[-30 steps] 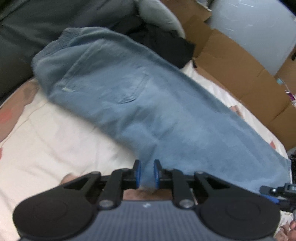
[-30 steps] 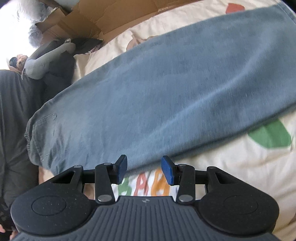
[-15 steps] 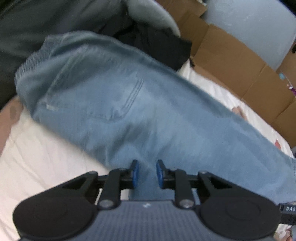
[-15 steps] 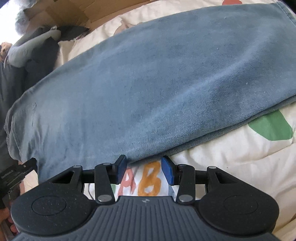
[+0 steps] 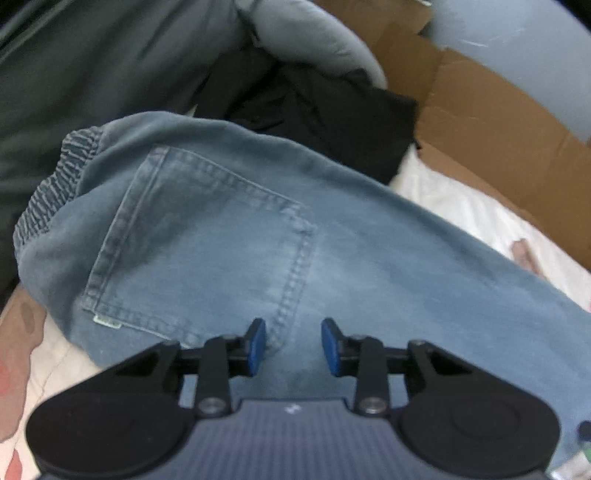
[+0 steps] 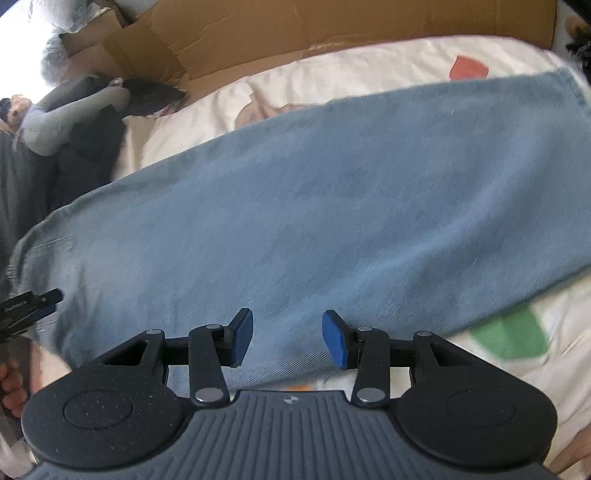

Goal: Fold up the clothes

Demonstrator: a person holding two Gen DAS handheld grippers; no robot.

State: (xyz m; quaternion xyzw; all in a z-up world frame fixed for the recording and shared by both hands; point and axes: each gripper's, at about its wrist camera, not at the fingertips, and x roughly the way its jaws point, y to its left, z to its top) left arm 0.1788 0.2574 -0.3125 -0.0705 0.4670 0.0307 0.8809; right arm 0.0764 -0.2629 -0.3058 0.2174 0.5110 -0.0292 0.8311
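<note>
Currently the jeans (image 6: 314,221) lie lengthwise on the bedsheet (image 6: 351,70), apparently one leg over the other, cross-folds outstanding. Left gripper (image 5: 293,347) and right gripper (image 6: 288,338) hover above them, jaws released and empty.

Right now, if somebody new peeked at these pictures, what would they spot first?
The big blue jeans would catch the eye first, lying stretched across the cream bedcover with its coloured shapes. In the left wrist view their stitched back pocket sits just ahead of the open left gripper, and the right gripper is open above the leg. Brown cardboard stands behind the bed, with a pile of dark clothes near the waistband.
</note>
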